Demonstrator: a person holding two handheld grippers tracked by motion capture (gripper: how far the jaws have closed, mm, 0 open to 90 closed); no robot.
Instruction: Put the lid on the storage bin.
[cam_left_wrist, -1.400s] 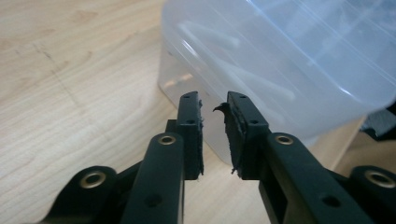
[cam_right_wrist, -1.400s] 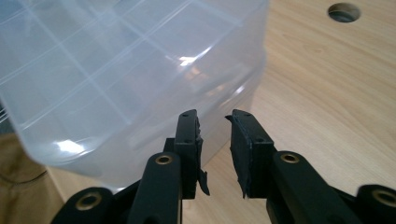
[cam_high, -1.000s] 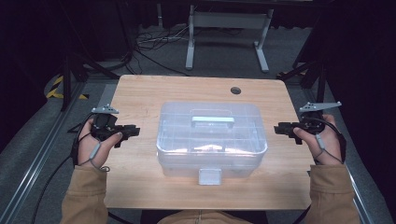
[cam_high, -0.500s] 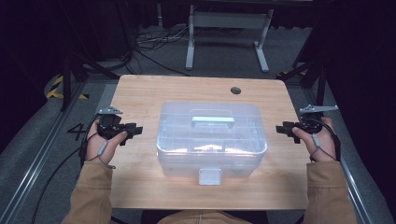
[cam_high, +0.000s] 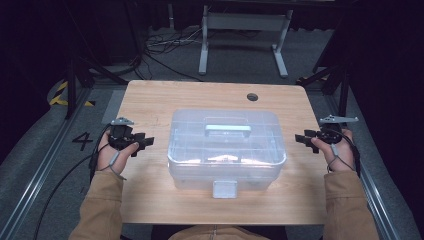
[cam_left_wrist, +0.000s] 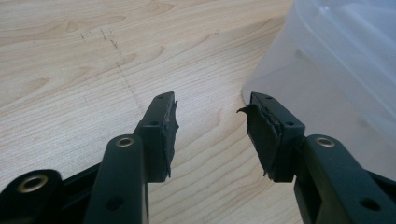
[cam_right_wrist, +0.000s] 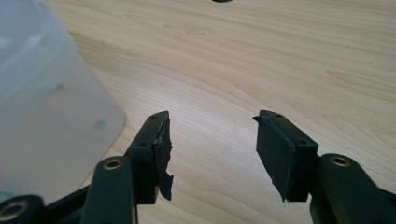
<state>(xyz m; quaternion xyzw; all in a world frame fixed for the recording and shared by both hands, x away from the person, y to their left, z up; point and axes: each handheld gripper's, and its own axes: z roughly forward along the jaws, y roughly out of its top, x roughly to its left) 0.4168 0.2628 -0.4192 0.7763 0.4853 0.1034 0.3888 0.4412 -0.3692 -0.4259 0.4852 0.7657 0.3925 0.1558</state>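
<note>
A clear plastic storage box (cam_high: 227, 150) with a pale green handle (cam_high: 227, 128) on its lid and a front latch (cam_high: 224, 189) stands in the middle of the wooden table (cam_high: 150, 100). My left gripper (cam_high: 146, 141) hovers open just left of the box, jaws pointing toward it. In the left gripper view the box wall (cam_left_wrist: 336, 60) rises at the right beyond the empty left gripper (cam_left_wrist: 211, 128). My right gripper (cam_high: 301, 138) is open just right of the box. The right gripper view shows the box's rounded corner (cam_right_wrist: 46, 98) at the left of the empty right gripper (cam_right_wrist: 212, 144).
A round cable hole (cam_high: 252, 96) sits in the table's far right part. Beyond the table lie floor cables (cam_high: 160, 45) and a white metal stand (cam_high: 240, 30). A floor rail (cam_high: 45, 170) runs along the left, and a number 4 mark (cam_high: 82, 141) is on the floor.
Both hands have moved inward toward the box's sides, the left one also slightly nearer the person. The jaws stay open.
</note>
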